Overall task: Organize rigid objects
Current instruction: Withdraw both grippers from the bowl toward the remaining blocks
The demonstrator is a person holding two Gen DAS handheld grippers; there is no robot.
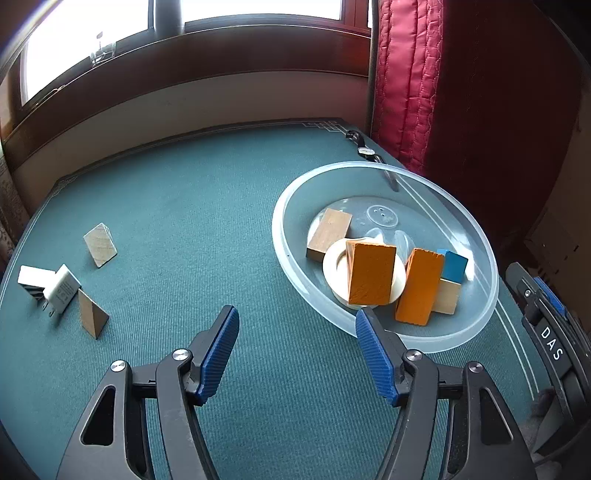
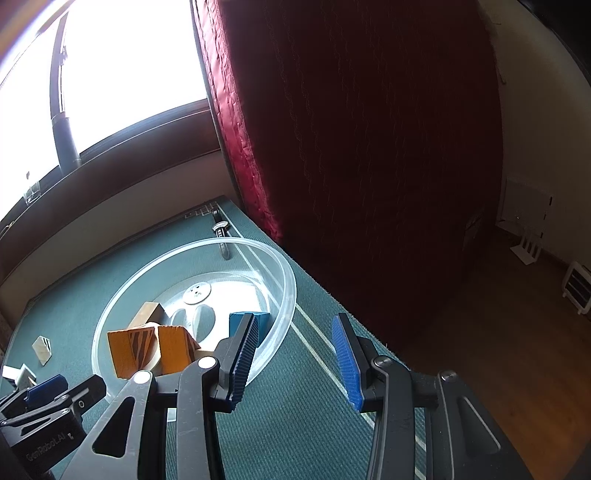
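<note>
Nearest us, our left gripper point(image 1: 297, 345) hangs above the teal mat point(image 1: 184, 221) with its jaws spread and nothing between them; our right gripper point(image 2: 295, 354) is likewise spread and empty by the mat's edge. Just beyond sits the clear bowl point(image 1: 291, 258), holding two orange blocks point(image 1: 371, 273), a blue block point(image 1: 454, 266), plain wooden blocks point(image 1: 328, 234) and a white ring point(image 1: 332, 264). Only the left wrist view shows clearly what remains out on the mat: two wooden wedges point(image 1: 92, 314) and a white charger point(image 1: 61, 290), well apart from the bowl. Only the right wrist view shows the wooden floor point(image 2: 498, 332). Farther back lie a wristwatch point(image 1: 365, 150), a red curtain point(image 1: 443, 92) and the window point(image 1: 258, 9).
</note>
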